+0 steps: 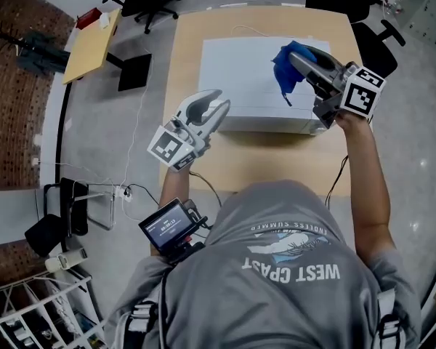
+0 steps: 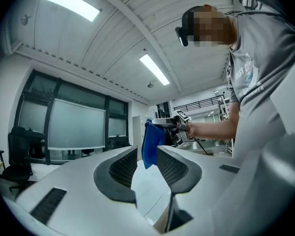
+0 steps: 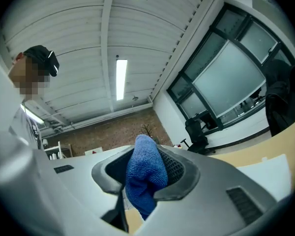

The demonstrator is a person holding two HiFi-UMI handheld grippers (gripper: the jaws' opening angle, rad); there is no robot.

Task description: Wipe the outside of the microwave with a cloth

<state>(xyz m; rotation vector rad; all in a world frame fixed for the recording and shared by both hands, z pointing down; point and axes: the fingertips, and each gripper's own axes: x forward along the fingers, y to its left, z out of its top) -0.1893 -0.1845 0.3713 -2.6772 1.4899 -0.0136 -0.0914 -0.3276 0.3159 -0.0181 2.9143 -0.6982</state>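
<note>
Seen from above, a white microwave [image 1: 240, 71] sits on a wooden table [image 1: 189, 49]. Only its top and a thin strip of its near face show. Its near right corner is hidden behind the right gripper [image 1: 294, 58].

That gripper pinches a blue cloth [image 1: 285, 70], held over the right part of the microwave's top. The head view does not show whether the cloth touches the top. The left gripper [image 1: 224, 98] is at the microwave's near left corner, its jaws slightly spread with nothing gripped. Whether it touches the corner is unclear.

The left gripper view looks along the left gripper [image 2: 146, 154] through the narrow gap between its jaws. In the gap lie the white microwave [image 2: 150, 191] and, farther off, the cloth [image 2: 150, 144]. Only this view shows how the cloth hangs: long axis upright, drooping from the tips of the right gripper [image 2: 156, 122], with a person's forearm behind.

The right gripper view shows the right gripper [image 3: 146, 168] clamped on the cloth [image 3: 146, 173]. A rounded fold pokes out past the tips and a tail hangs below. The pinched middle is hidden between the pads. The table [image 3: 265, 149] is cut off at the lower right.
</note>
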